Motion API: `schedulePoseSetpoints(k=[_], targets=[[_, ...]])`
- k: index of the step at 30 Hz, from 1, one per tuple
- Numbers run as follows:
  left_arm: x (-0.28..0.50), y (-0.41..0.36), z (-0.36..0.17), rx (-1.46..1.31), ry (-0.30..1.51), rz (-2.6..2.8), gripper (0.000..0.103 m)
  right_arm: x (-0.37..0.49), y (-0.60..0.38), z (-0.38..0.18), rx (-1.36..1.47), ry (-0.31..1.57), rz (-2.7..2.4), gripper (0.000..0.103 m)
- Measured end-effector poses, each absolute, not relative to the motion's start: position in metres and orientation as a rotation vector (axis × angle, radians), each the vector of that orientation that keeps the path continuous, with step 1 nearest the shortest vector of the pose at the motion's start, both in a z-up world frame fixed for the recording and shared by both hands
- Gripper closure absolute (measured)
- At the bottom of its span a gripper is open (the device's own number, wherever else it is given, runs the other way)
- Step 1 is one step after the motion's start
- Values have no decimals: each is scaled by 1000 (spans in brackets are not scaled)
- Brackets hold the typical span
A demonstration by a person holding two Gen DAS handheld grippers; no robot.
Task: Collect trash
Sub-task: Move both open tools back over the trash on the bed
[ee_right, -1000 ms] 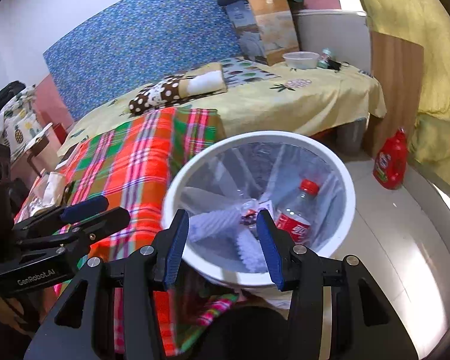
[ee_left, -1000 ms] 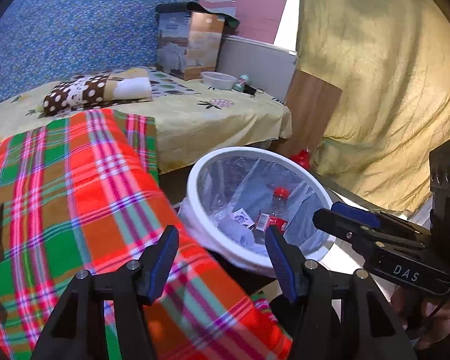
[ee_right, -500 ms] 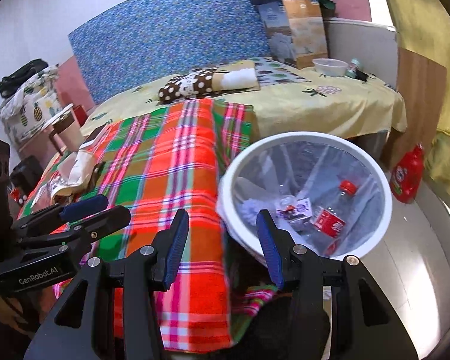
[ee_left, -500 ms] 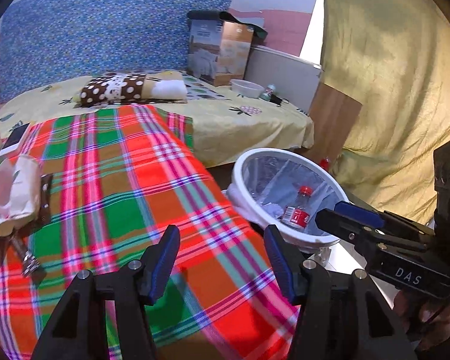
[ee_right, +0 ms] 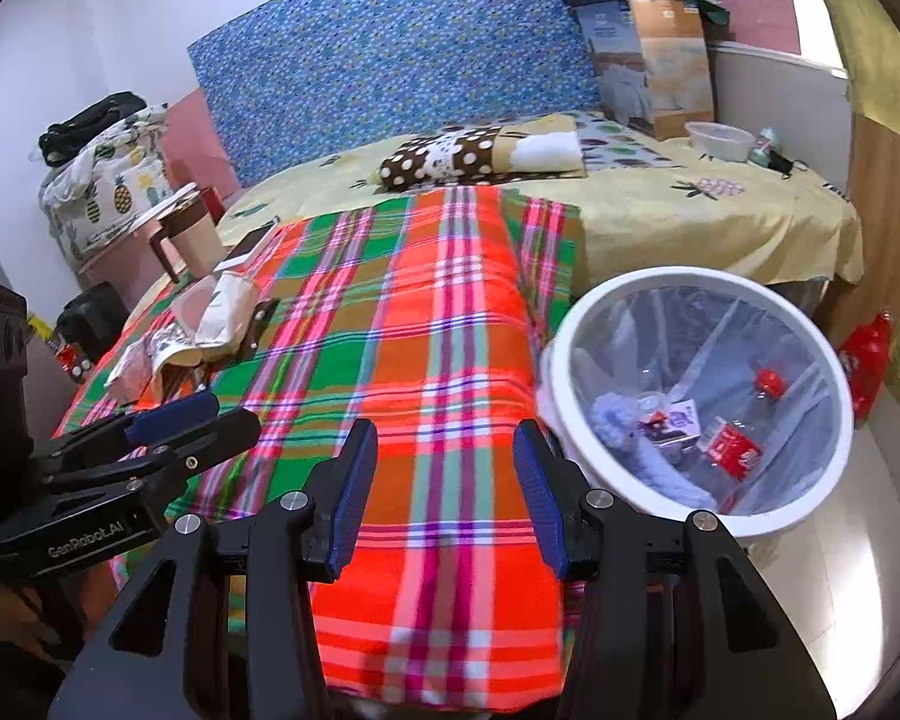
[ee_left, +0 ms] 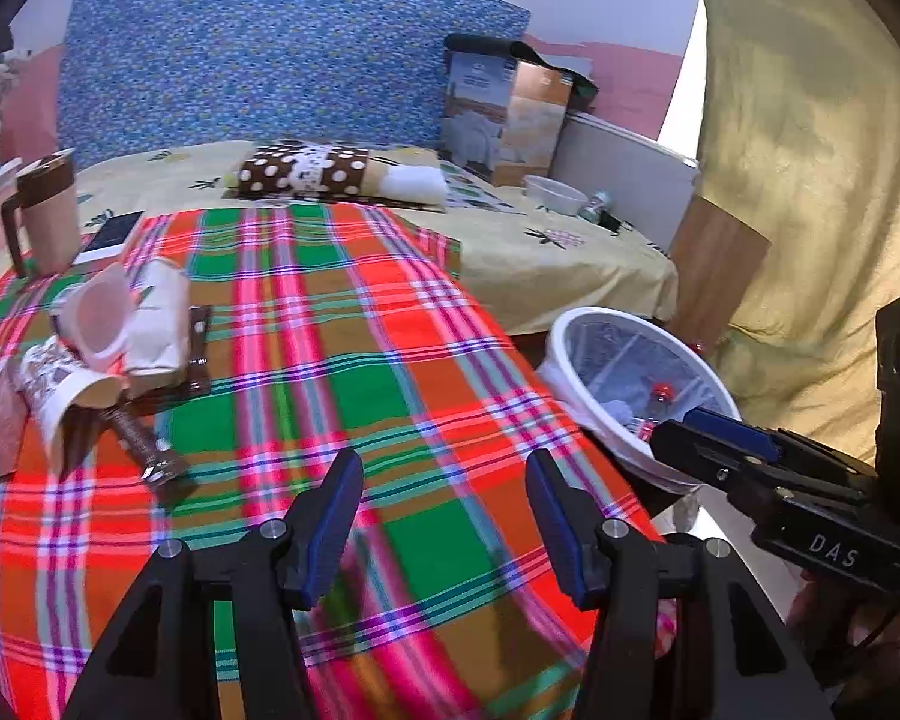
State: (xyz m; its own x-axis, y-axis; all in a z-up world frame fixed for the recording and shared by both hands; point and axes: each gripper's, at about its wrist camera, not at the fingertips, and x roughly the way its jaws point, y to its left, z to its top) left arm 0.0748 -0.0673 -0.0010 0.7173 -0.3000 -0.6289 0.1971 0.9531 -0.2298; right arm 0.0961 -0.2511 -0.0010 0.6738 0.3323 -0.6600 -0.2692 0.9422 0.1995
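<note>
I'm holding my left hand-held gripper (ee_left: 444, 516) wide open and empty over the plaid blanket (ee_left: 354, 372), and my right hand-held gripper (ee_right: 444, 492) is gaping empty too, just beside the white bin (ee_right: 834, 480). Further out on the left, the trash is sitting in a loose pile: paper cups (ee_left: 72, 390), a crumpled paper bag (ee_left: 156, 324), a wrapper (ee_left: 144, 444). They're looking light and crushable, so I'm judging a gentle pinch on a cup's rim is best.
</note>
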Motion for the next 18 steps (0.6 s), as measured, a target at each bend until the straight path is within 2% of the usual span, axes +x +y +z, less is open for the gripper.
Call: schedulePoseSetpoints(k=[18], targets=[[65,25,-2,-211,701,-53,47,104,-191,-3,35,788,525,54]])
